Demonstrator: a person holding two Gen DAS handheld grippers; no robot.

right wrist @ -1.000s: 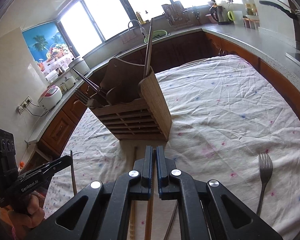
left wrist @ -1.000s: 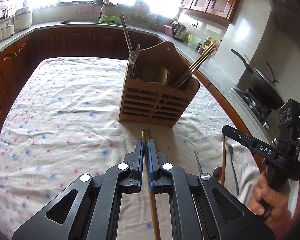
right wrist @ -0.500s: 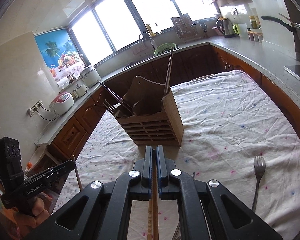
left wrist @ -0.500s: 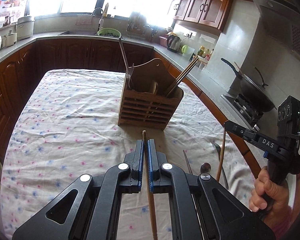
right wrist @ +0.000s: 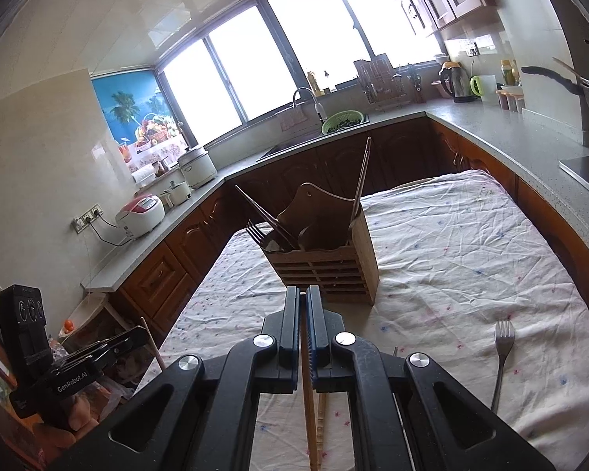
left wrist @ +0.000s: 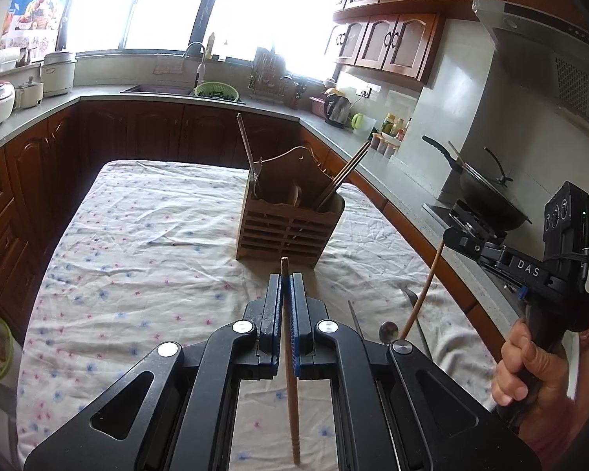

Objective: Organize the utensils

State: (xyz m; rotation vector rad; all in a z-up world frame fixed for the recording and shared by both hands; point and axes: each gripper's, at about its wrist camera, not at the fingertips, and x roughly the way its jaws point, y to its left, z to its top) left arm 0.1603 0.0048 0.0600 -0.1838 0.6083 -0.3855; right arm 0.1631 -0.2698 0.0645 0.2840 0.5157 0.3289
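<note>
A slatted wooden utensil holder (left wrist: 288,219) stands mid-table with chopsticks, a fork and a spoon in it; it also shows in the right wrist view (right wrist: 333,263). My left gripper (left wrist: 286,280) is shut on a wooden chopstick (left wrist: 290,373), held above the table short of the holder. My right gripper (right wrist: 303,294) is shut on another wooden chopstick (right wrist: 309,404), also raised short of the holder. In the left wrist view the right gripper (left wrist: 451,240) is at the right with its chopstick (left wrist: 422,294) hanging down.
A fork (right wrist: 502,357) lies on the floral tablecloth (right wrist: 471,243) at the right. A spoon (left wrist: 388,330) and other metal cutlery lie on the cloth near the right gripper. One more chopstick (right wrist: 321,416) lies below it. Kitchen counters (left wrist: 31,114) surround the table.
Both grippers have risen and pulled back from the holder, each carrying its chopstick off the cloth. The holder looks smaller and farther now.
</note>
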